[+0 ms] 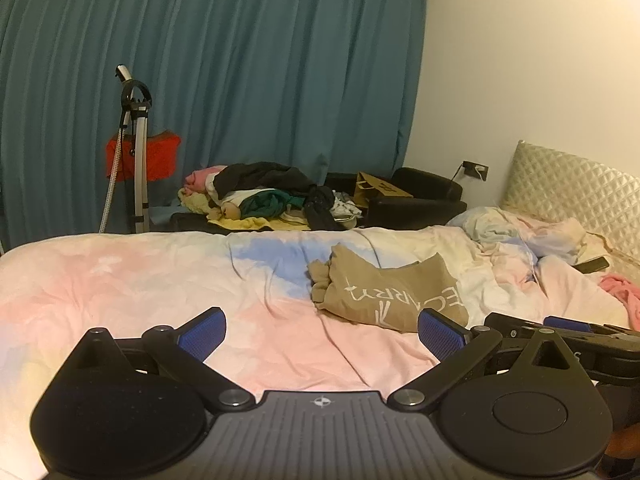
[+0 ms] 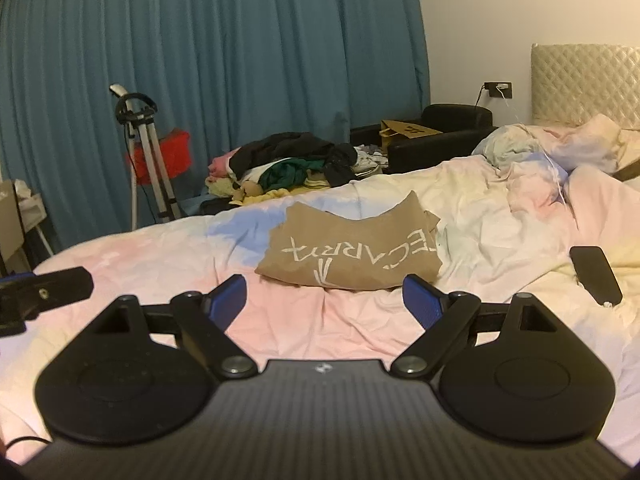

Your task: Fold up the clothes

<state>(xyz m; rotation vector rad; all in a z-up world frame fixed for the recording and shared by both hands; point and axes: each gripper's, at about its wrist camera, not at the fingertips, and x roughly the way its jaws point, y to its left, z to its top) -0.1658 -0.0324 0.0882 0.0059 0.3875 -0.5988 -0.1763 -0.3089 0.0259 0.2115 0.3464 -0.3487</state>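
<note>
Both your left tongs (image 1: 322,334) and right tongs (image 2: 324,300) stand released and empty. The tan shirt (image 2: 352,252) lies bundled on the bed (image 2: 500,240) just ahead; I'd judge you're approaching, so next reach in and grasp its near edge.

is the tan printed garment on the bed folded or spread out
Folded. The tan printed garment lies as a compact rectangular bundle on the pastel bedsheet, layered edges showing at one side.

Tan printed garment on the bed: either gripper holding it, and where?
Nothing is held. The left gripper and right gripper both stand open over the pastel bedsheet, short of the folded tan printed garment.
</note>
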